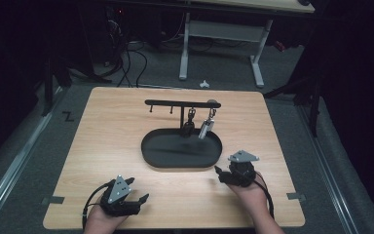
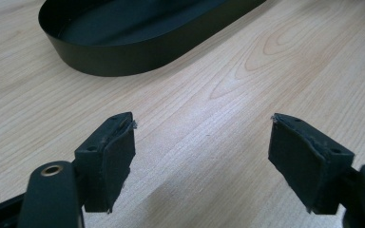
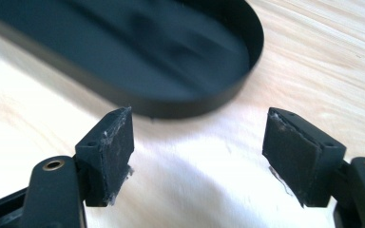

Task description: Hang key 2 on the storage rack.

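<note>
The tabletop (image 1: 112, 146) is pale wood with wavy brown grain. The oval tray (image 1: 151, 158) and the hanger rack (image 1: 175, 103) are matte black. Both claws are black, each topped by a grey plate.

Black oval tray (image 1: 151, 156) with low wall, flat at mid-table, two key-like items (image 1: 205, 127) hanging above it.

Bare table (image 1: 126, 146) before both grippers, tray (image 1: 148, 156) wall and rack (image 1: 181, 103) ahead

No readable text, label, brand or number anywhere; just a black Z-shaped mark (image 1: 68, 116) on the floor.
</note>
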The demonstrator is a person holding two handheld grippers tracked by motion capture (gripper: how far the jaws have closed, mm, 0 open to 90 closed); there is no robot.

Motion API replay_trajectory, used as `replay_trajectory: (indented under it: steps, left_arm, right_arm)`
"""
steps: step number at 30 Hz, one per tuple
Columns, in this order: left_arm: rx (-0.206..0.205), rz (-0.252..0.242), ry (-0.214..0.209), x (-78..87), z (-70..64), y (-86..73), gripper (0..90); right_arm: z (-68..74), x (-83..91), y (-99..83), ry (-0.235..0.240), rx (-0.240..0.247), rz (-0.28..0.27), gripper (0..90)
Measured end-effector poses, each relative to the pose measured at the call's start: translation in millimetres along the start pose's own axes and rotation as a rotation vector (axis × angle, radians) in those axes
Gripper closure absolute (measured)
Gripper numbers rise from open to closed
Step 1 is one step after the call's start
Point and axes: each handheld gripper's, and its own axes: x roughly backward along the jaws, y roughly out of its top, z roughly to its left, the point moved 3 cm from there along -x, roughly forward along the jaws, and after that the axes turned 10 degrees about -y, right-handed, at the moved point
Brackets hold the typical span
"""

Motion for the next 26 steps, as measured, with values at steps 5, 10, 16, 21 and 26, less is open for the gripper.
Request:
replay_trajectory:
  steps: [5,10,16,21,26]
  left_arm:
    - [0.018,0.007,0.007,-1.6,2.5,-0.9,21.6]
    - [0.062,0.004,0.021,-0.4,6.5,-1.3,19.8]
    - [0.063,0.0,0.02,-0.1,5.3,3.1,19.3]
    - [0.035,0.004,0.007,-0.9,3.2,3.8,19.8]
    - [0.017,0.002,0.001,0.3,3.0,3.4,19.4]
  right_arm:
    - [0.4,13.3,-30.0,0.091,-0.034,-0.01,17.0]
    - [-10.8,37.0,-57.3,0.089,-0.118,-0.058,10.7]
    - [-32.9,50.0,-73.3,0.011,-0.159,-0.057,8.8]
    - [-29.3,46.1,-77.3,0.027,-0.143,-0.038,11.5]
    - [-24.0,41.9,-76.9,0.032,-0.115,-0.033,14.3]
